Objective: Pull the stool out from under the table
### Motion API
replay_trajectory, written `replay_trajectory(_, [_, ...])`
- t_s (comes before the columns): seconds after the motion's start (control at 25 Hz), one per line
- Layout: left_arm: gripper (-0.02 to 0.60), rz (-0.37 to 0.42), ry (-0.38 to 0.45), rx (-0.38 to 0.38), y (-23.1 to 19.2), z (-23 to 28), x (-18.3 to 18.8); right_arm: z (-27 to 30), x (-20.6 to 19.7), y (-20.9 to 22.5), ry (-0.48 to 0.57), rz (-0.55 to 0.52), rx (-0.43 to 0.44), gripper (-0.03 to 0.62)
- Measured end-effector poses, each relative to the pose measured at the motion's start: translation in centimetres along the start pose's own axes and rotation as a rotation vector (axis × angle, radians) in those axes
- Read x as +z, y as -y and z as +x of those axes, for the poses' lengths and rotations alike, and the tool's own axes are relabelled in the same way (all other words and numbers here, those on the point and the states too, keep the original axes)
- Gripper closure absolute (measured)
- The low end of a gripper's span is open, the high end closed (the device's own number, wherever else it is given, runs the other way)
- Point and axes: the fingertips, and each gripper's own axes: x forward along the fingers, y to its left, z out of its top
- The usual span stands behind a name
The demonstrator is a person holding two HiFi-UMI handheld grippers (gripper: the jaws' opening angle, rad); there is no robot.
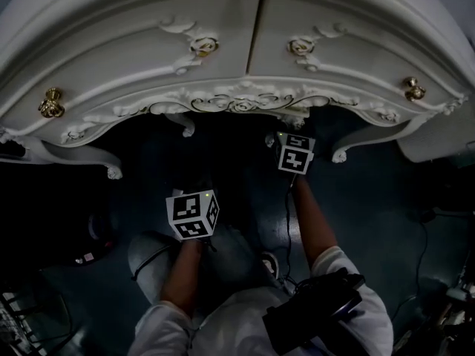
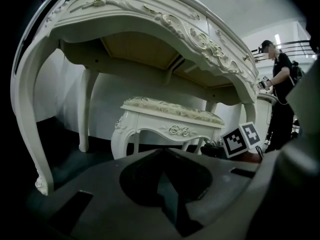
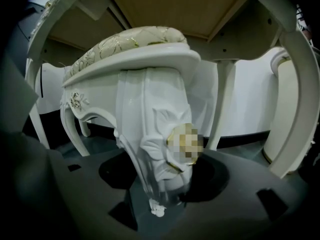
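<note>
The white carved stool (image 2: 172, 120) with its pale patterned cushion stands under the ornate white dressing table (image 2: 150, 15). In the right gripper view one curved stool leg (image 3: 150, 144) fills the middle and stands between the wide-apart jaws of my right gripper (image 3: 161, 191), which is open. My left gripper (image 2: 163, 156) is shut on nothing and hangs in front of the stool, well short of it. From the head view, the table top (image 1: 237, 43) hides the stool except for its curled feet (image 1: 188, 130). Both marker cubes show there, the left (image 1: 193, 215) and the right (image 1: 295, 153).
The table's curved front legs (image 1: 111, 170) (image 1: 340, 155) flank the opening. A person (image 2: 278, 99) stands beyond the table at the right. Cables (image 1: 286, 228) trail over the dark floor. A white piece of furniture (image 1: 438, 143) sits at the table's right.
</note>
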Motion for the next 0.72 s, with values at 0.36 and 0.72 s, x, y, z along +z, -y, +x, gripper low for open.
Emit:
replay_trajectory(0.36, [0.566,0.057,0.002,-0.005,-1.1,1.9,1.0,0.0,0.0,0.0,0.007,0.008,0.013,0.332])
replay_trajectory(0.72, [0.386,0.181,-0.014,0.051,-5.0,4.7,1.8,0.1,0.0,0.0,-0.003,0.006,0.023,0.333])
